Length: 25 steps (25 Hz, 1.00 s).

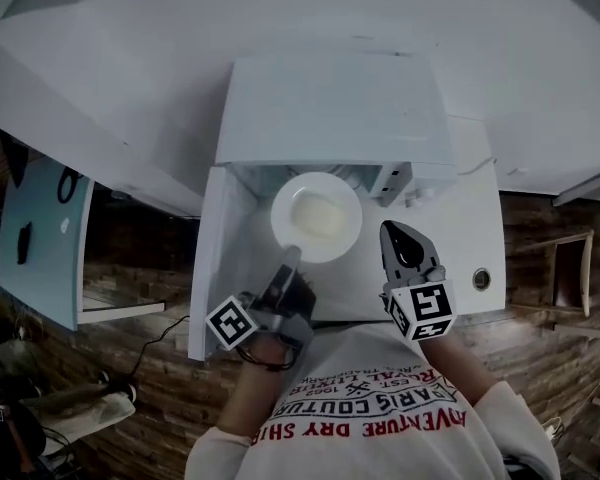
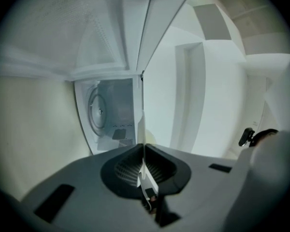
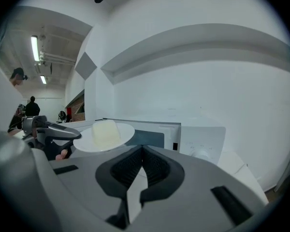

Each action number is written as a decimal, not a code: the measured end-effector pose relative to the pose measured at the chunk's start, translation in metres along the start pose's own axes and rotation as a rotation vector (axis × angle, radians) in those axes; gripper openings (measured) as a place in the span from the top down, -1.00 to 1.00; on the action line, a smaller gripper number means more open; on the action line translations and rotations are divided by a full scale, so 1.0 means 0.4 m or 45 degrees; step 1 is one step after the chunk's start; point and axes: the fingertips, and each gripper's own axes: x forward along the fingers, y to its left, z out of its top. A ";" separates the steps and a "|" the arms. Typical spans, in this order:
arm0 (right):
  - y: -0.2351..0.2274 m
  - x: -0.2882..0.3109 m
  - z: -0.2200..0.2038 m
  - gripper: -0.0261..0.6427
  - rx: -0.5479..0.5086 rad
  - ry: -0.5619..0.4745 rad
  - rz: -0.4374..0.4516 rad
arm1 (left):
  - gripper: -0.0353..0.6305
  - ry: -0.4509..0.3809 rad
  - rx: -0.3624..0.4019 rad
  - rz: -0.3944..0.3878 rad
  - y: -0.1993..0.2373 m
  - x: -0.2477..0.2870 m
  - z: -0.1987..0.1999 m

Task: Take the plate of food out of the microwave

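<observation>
**Plate (image 1: 281,218), round, white and glazed, pinched at its near rim by the left gripper (image 1: 290,256)**

The grey left gripper has its jaws clenched on the plate's thin edge. In the left gripper view that edge (image 2: 144,124) runs as a pale line straight up between the ribbed dark pads (image 2: 159,166). The plate carries a pale, domed lump of food (image 1: 315,213). It hangs in the air in front of the boxy white microwave (image 1: 335,108), beside the microwave's open white door (image 1: 220,258) and above the white table (image 1: 460,238).

From the fingers the plate stretches forward and a little to the right, towards the open cavity, so all its weight sits beyond a one-sided hold. Its far rim seems clear of the opening, though the steep head view makes that hard to be sure of.

The grey right gripper (image 1: 390,233) has its jaws pressed together on nothing. It sits just beside the plate's near right rim and does not touch it, so it is the gripper nearer to the unsupported side.

The step in hand looks like the carry out. The coming move probably draws the plate back towards the person and down onto the table. It turns on keeping the plate level about that single pinch, since any sag at the far edge could slide the food off
</observation>
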 end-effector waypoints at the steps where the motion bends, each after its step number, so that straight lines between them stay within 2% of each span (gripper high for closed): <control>1: 0.004 0.000 0.009 0.89 -0.004 -0.009 0.001 | 0.83 0.001 0.008 -0.005 -0.006 0.000 0.003; 10: 0.017 -0.018 0.107 0.89 -0.051 -0.122 -0.012 | 0.83 0.006 0.033 -0.117 -0.089 0.029 0.014; 25: 0.030 -0.024 0.113 0.89 -0.088 -0.132 -0.015 | 0.83 0.044 0.049 -0.125 -0.108 0.032 0.005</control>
